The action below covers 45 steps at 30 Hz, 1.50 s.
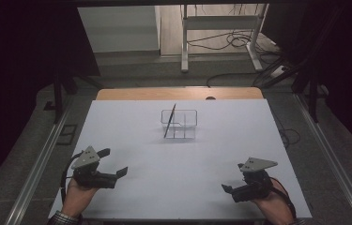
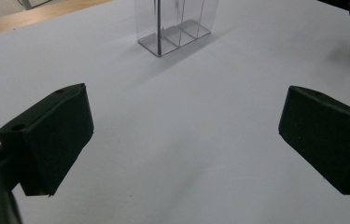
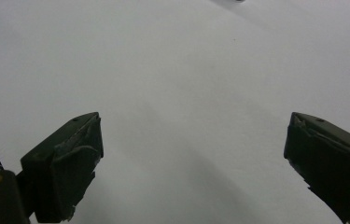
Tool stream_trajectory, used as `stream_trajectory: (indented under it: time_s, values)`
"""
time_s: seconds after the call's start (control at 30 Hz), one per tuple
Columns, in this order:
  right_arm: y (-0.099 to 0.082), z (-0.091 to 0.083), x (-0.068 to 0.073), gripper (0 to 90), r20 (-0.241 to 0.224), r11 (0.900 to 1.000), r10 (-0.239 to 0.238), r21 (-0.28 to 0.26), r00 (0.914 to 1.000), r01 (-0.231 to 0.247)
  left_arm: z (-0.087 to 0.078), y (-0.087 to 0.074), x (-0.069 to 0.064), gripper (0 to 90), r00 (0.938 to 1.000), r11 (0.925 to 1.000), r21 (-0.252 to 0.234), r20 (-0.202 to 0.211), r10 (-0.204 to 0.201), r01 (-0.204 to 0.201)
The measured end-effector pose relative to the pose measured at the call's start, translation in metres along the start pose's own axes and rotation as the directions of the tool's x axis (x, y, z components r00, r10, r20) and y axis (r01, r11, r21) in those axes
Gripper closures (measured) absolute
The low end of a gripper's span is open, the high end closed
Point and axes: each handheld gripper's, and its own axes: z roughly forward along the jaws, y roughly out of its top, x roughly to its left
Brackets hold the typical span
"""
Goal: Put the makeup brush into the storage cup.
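A clear plastic box (image 1: 179,124) with several compartments stands on the white table (image 1: 178,159), a little behind its middle. A thin dark rod (image 1: 170,120) leans in the box's left side. In the left gripper view the box (image 2: 182,25) and the rod (image 2: 158,28) show far ahead. My left gripper (image 1: 113,162) is held near the front left of the table, open, with nothing between its jaws (image 2: 186,140). My right gripper (image 1: 233,178) is held at the front right, also open and empty (image 3: 193,163), over bare white surface.
A strip of wooden tabletop (image 1: 178,93) shows behind the white sheet. Beyond it stand a metal frame (image 1: 220,33) and loose cables (image 1: 232,42) on the floor. Metal rails (image 1: 40,159) run along both sides of the table.
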Motion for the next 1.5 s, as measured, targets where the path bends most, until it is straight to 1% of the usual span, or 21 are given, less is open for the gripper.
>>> stream_trajectory:
  time_s: [0.5,0.93,1.5]
  values:
    - [0.0,0.0,0.0,4.4,0.003,1.0,0.002,0.002,1.0,-0.002,-0.015,-0.009,-0.002,3.3,0.9998,1.0,0.001,-0.018,-0.004,0.004]
    - [0.0,0.0,0.0,4.4,0.004,1.0,0.002,0.005,1.0,-0.002,-0.028,-0.018,-0.002,3.3,0.9994,0.9998,-0.005,-0.029,-0.021,0.021]
    - [0.0,0.0,0.0,4.3,0.006,1.0,0.004,0.006,1.0,-0.004,-0.039,-0.028,-0.005,3.3,0.9985,0.9996,0.014,-0.048,-0.025,0.026]
